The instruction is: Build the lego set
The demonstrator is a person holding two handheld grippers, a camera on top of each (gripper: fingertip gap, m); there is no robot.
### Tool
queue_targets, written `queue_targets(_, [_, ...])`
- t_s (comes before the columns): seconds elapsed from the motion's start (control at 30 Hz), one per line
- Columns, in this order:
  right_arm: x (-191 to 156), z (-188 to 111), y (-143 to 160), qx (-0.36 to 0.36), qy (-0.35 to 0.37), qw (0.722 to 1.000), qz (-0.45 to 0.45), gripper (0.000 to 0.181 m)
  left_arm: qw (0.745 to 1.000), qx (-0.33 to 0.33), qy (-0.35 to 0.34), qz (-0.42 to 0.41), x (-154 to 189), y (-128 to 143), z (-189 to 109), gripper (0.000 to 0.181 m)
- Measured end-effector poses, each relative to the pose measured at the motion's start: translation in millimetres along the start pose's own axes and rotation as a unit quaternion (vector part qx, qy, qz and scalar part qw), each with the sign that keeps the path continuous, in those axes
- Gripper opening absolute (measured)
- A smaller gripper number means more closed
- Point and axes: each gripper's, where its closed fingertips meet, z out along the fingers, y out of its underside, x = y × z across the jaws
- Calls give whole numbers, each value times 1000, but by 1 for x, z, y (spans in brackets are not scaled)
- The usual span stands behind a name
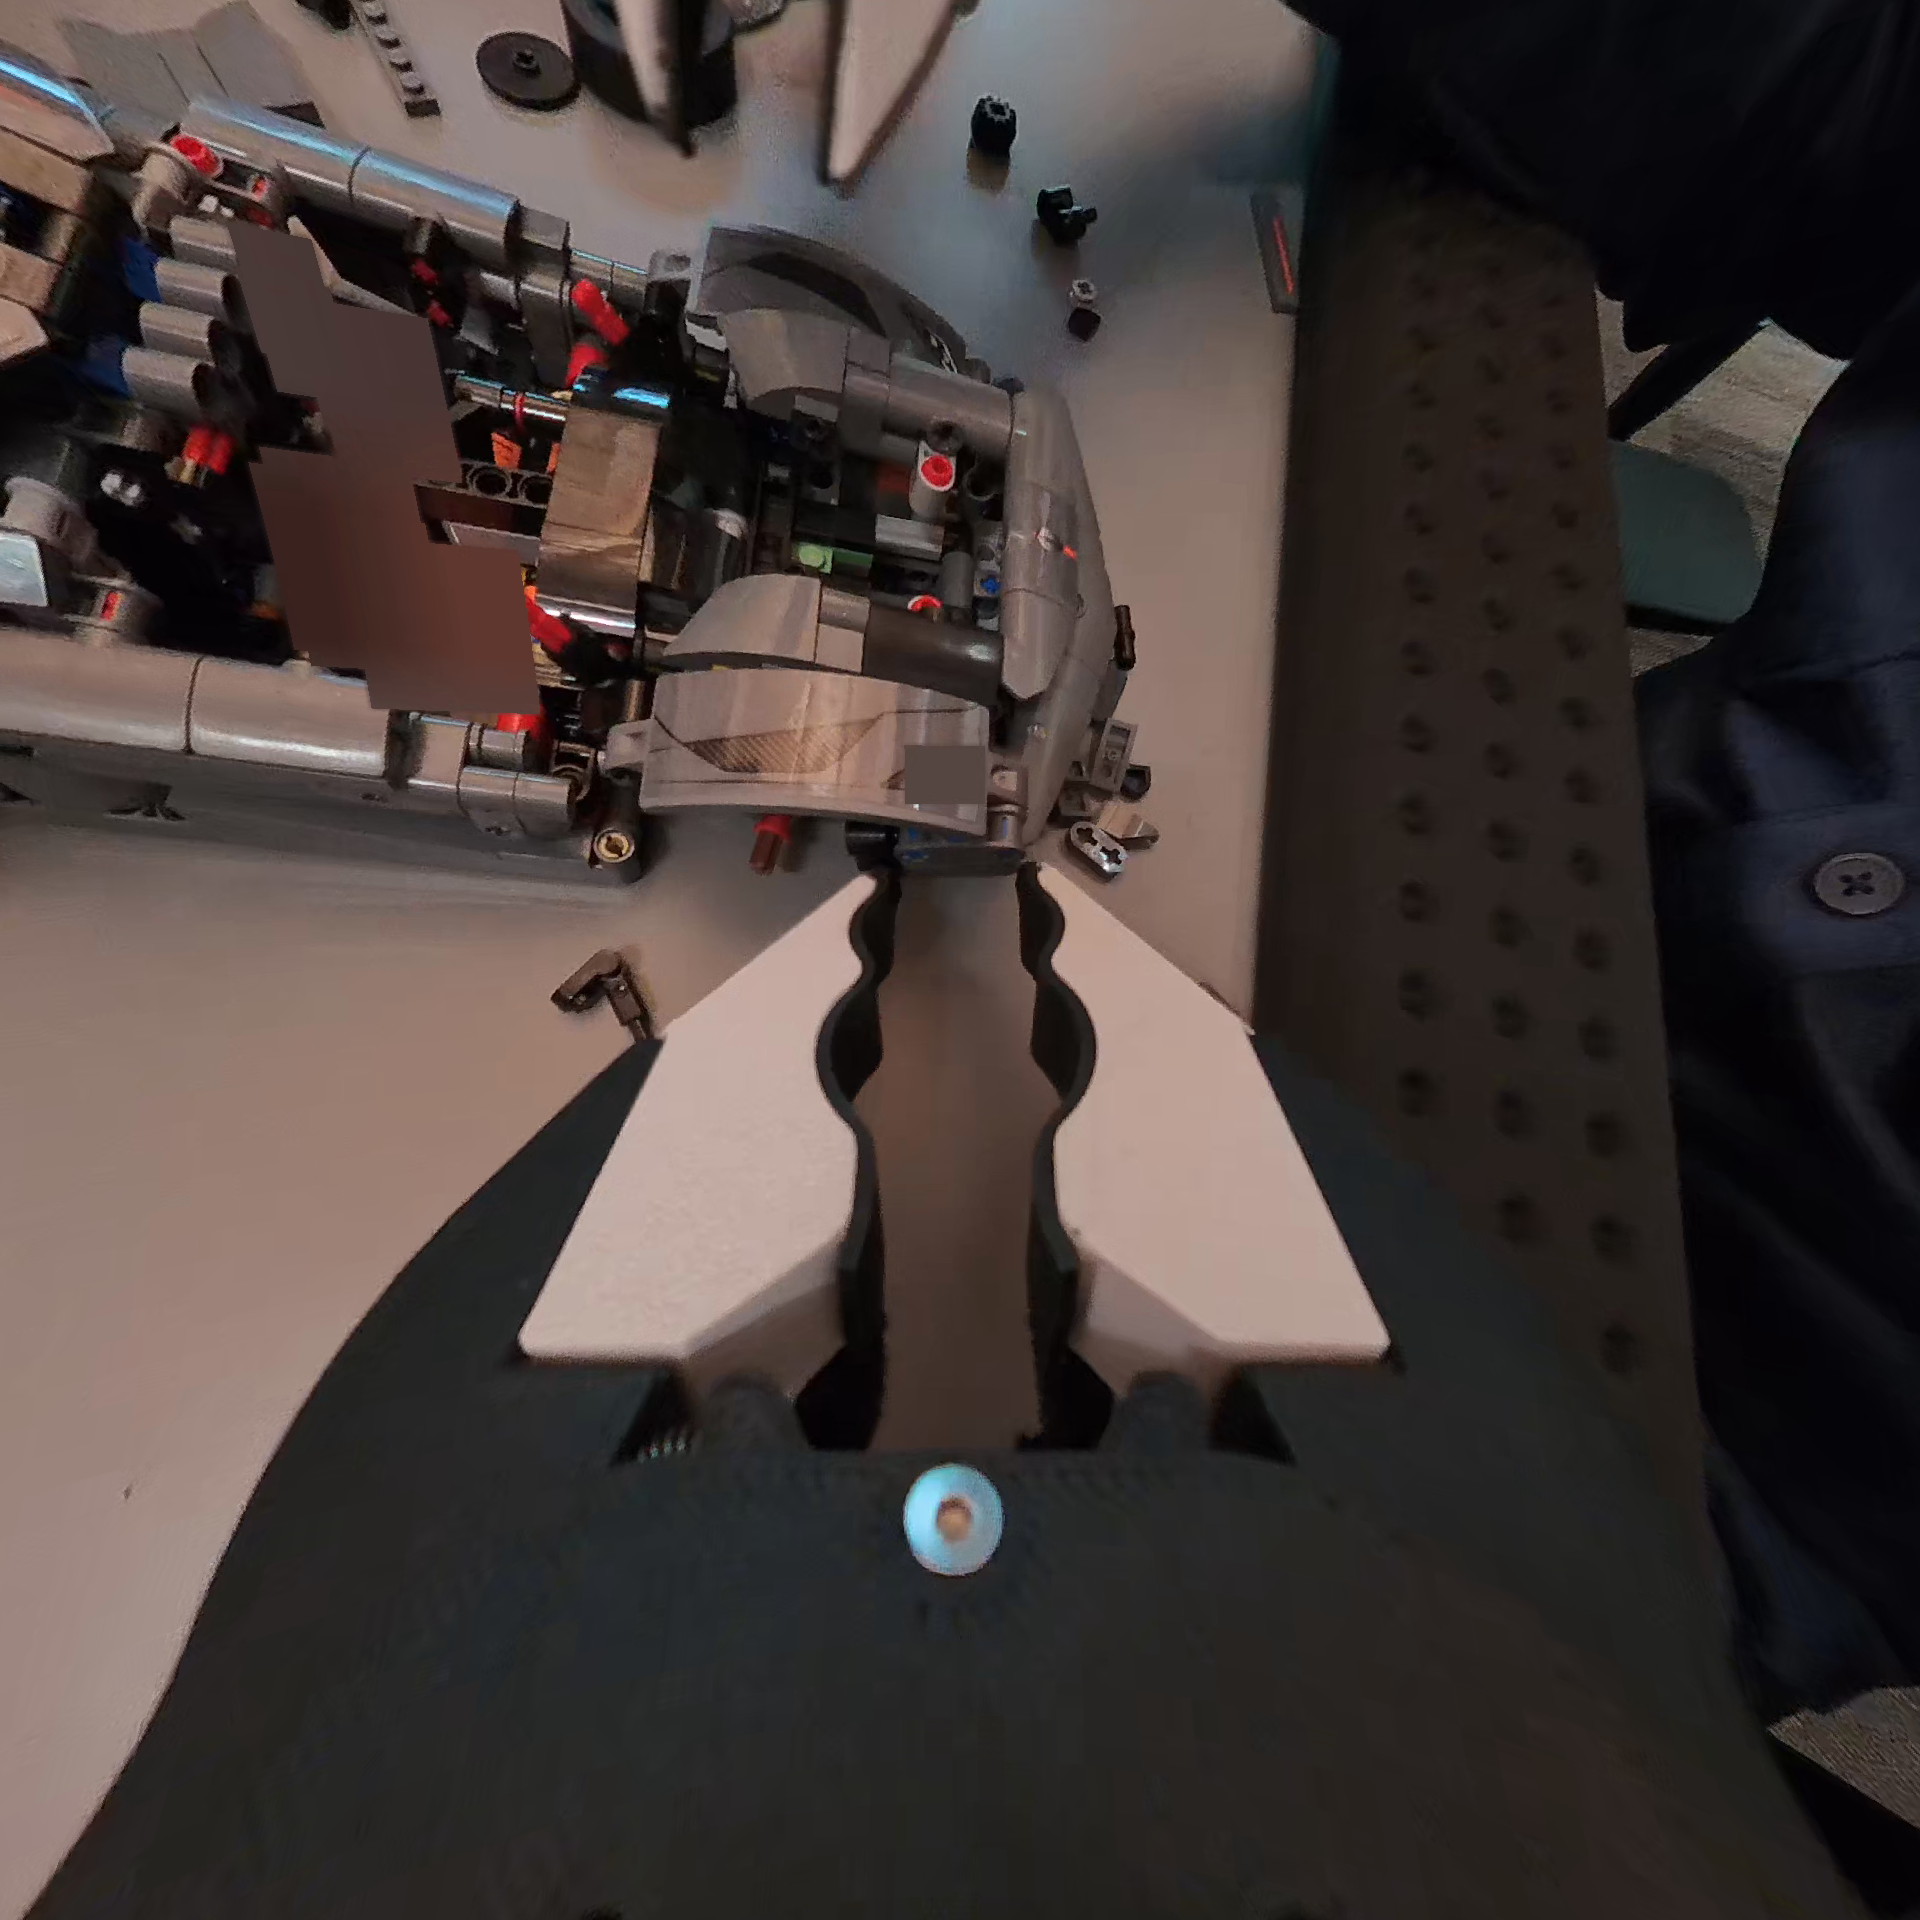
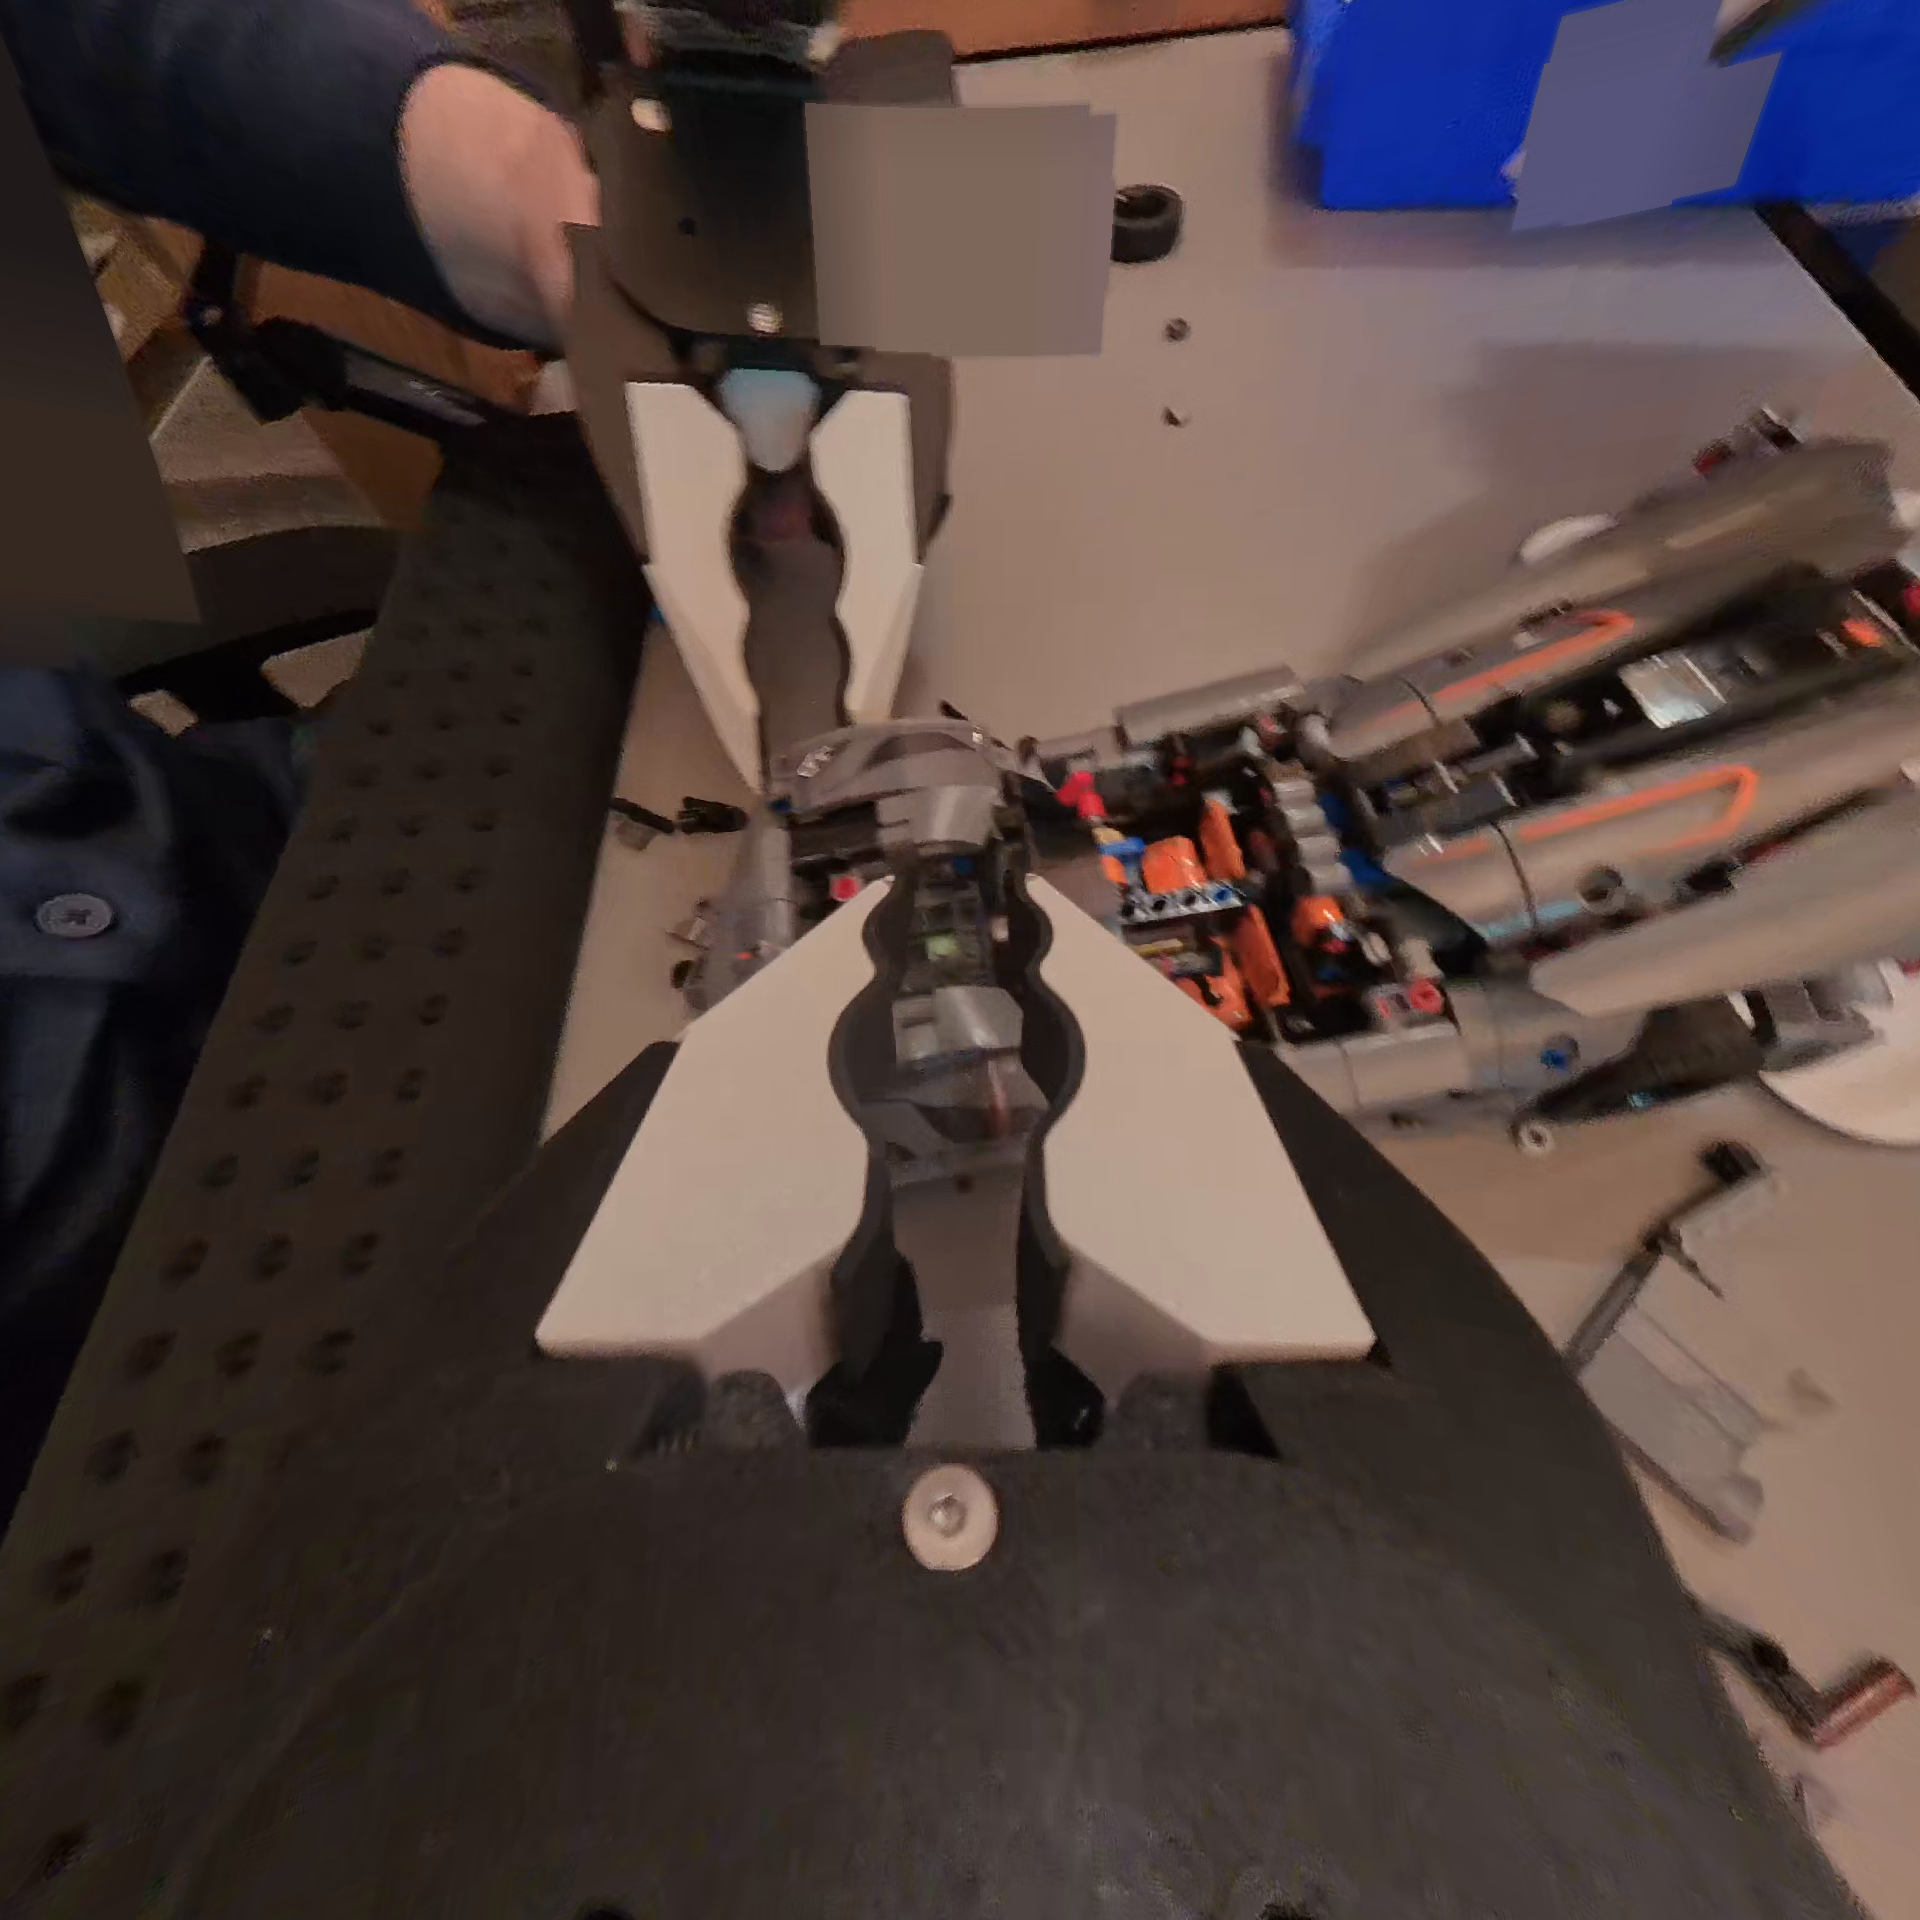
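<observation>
Left gripper (image 1: 951, 883) sits part-open, tips touching the lego model's (image 1: 831, 582) near end on the table (image 1: 312, 1039); right gripper (image 2: 961, 904) straddles that end (grip unclear). We're bracing it; next needs a loose piece.

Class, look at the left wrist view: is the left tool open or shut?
Open. The left tool shows a clear gap between its two fingers, tips at the grey Lego car model, clamping nothing.

Blue bin (image 2: 1455, 114) at the table's (image 2: 1351, 468) far corner, perforated black board (image 1: 1455, 727) alongside.
</observation>
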Motion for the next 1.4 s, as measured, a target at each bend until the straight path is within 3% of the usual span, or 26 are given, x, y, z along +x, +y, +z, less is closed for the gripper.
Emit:
queue_targets(0.2, [-57, 14, -2, -35, -84, 992, -89, 18, 1000, -1, 4, 2, 1, 1, -1, 19])
queue_targets(0.33, [-78, 29, 14, -104, -88, 980, -146, 21, 1000, -2, 10, -8, 0, 4, -2, 20])
queue_targets(0.53, [-54, 8, 23, -108, -64, 987, -98, 23, 999, -40, -10, -5, -3, 12, -8, 23])
queue_targets(0.7, [-56, -19, 46, -115, -72, 989, -58, 24, 998, -3, -26, 50, 11, -16, -25, 25])
queue_targets(0.87, [-65, -14, 59, -139, -53, 985, -92, 18, 993, -46, -33, 107, 29, -12, -11, 21])
queue_targets(1.13, [-53, -6, 71, -167, -10, 980, -111, 9, 992, -67, -33, 102, 46, -3, 12, 21])
queue_targets(1.4, [-46, -6, 69, -166, 17, 978, -127, 19, 982, -69, -126, 124, 30, -1, 17, 10])
